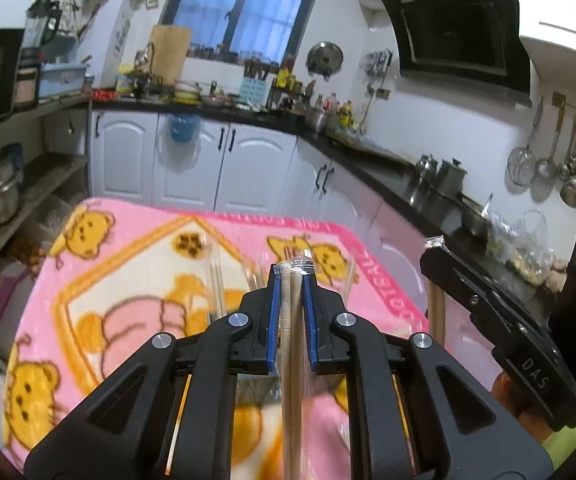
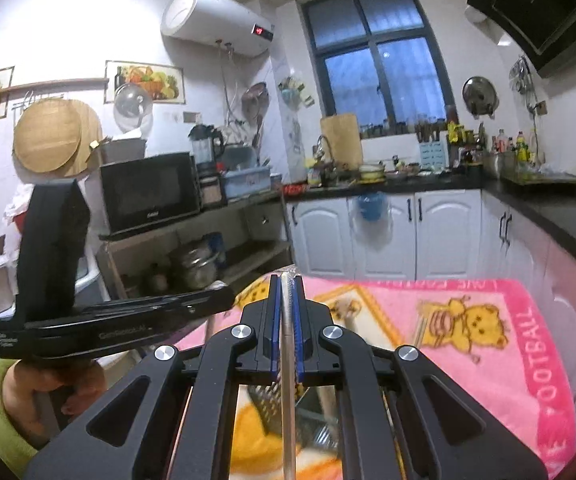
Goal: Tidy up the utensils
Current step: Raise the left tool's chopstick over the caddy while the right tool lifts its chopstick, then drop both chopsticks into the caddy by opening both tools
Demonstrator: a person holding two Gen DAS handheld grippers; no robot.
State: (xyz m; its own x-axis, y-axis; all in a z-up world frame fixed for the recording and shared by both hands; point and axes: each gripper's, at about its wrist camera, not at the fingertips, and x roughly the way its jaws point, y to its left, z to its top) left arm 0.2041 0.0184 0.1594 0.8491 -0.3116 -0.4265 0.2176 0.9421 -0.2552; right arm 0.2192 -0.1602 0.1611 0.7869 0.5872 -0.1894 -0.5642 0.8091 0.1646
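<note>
My left gripper (image 1: 291, 276) is shut on a pair of wooden chopsticks in a clear wrapper (image 1: 289, 344), whose crimped plastic end sticks out just past the blue pads. My right gripper (image 2: 286, 280) is shut on a second wrapped pair of chopsticks (image 2: 288, 380). That right-hand pair (image 1: 435, 316) hangs down at the right in the left wrist view. Both grippers hover above a pink bear-print blanket (image 1: 128, 264) covering the table. More chopsticks (image 1: 218, 284) stand blurred on the blanket ahead. A dark mesh utensil (image 2: 268, 404) lies under the right gripper.
A black countertop (image 1: 367, 160) with pots runs along the right over white cabinets (image 1: 192, 160). Ladles (image 1: 567, 168) hang on the right wall. A microwave (image 2: 148, 192) sits on shelves at the left. A hand with a green sleeve (image 2: 16, 396) holds the left gripper.
</note>
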